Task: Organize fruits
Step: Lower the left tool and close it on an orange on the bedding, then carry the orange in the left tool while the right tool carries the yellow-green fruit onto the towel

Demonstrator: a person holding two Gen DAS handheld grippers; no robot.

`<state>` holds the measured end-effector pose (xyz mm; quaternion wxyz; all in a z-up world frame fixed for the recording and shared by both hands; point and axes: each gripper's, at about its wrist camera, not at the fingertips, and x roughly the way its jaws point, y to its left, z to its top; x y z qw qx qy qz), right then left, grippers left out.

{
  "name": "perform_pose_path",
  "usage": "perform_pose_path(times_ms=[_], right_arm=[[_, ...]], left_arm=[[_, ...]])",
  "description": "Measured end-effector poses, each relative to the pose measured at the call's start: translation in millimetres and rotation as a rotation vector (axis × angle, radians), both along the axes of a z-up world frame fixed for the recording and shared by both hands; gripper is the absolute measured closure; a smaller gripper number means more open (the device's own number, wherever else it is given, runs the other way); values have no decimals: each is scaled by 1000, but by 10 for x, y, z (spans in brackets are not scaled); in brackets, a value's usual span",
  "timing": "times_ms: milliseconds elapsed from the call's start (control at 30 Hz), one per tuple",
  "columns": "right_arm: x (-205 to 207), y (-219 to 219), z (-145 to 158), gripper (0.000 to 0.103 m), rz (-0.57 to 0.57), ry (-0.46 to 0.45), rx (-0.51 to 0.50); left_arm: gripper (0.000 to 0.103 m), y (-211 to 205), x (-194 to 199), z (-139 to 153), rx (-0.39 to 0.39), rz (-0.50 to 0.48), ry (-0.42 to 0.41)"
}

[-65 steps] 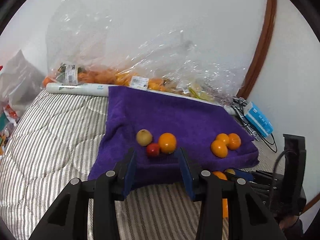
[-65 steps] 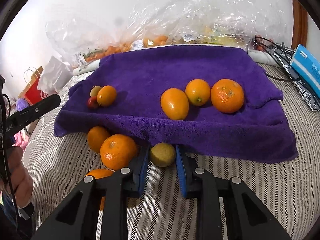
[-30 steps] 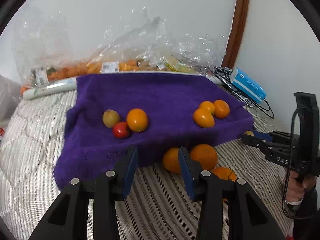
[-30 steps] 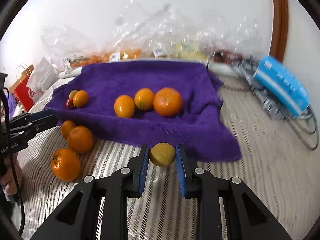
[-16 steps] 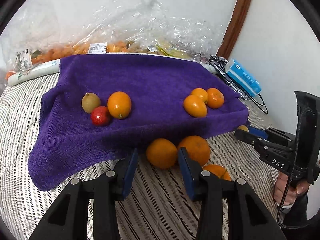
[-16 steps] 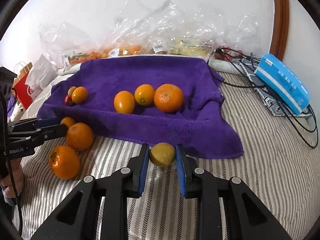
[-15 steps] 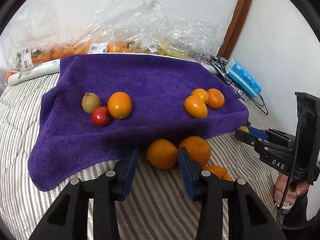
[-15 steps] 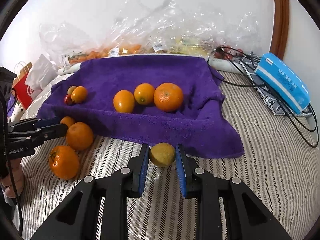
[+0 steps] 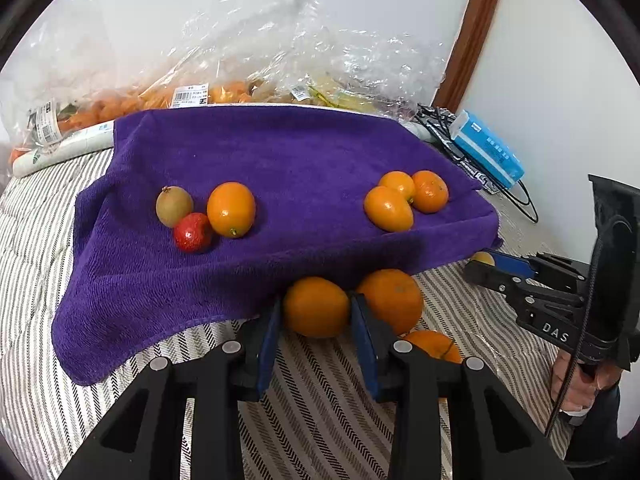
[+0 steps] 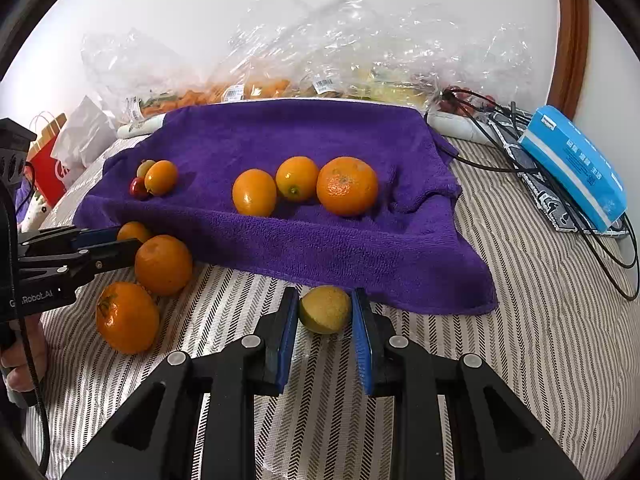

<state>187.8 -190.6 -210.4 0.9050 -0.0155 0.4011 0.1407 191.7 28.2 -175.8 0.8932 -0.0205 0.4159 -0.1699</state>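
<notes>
A purple towel (image 9: pixel 280 160) lies on the striped bed. On it sit a kiwi (image 9: pixel 174 206), a red fruit (image 9: pixel 193 233) and an orange (image 9: pixel 231 209) at the left, and three oranges (image 9: pixel 404 200) at the right. My left gripper (image 9: pixel 316 324) is open, its jaws on either side of an orange (image 9: pixel 316 307) lying at the towel's front edge; another orange (image 9: pixel 394 298) is just right of it. My right gripper (image 10: pixel 325 320) is shut on a yellow-green lemon (image 10: pixel 325 309) just above the bed. The towel also shows in the right wrist view (image 10: pixel 320 140).
Clear plastic bags of produce (image 9: pixel 240 80) line the wall behind the towel. A blue box (image 10: pixel 572 168) and cables (image 10: pixel 500 128) lie at the right. A third loose orange (image 10: pixel 126 317) sits on the striped bedding (image 10: pixel 520 320). A red bag (image 10: pixel 48 164) is at the far left.
My left gripper has moved forward so the loose orange now sits between its jaws. My right gripper still holds the lemon and has come a little closer to the towel's front edge.
</notes>
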Motion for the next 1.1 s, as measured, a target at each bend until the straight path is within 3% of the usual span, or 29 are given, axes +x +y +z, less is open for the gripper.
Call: perform_pose_path(times_ms=[133, 367, 467, 800, 1100], right_arm=[[2, -10, -3, 76, -3, 0, 3], [3, -13, -4, 76, 1, 0, 0], [5, -13, -3, 76, 0, 2, 2], [-14, -30, 5, 76, 9, -6, 25], [-56, -48, 45, 76, 35, -26, 75]], left_arm=[[70, 4, 49, -34, -2, 0, 36], [70, -11, 6, -13, 6, -2, 7], [70, -15, 49, -51, 14, 1, 41], [70, -8, -13, 12, -10, -21, 8], [70, 96, -111, 207, -130, -52, -51]])
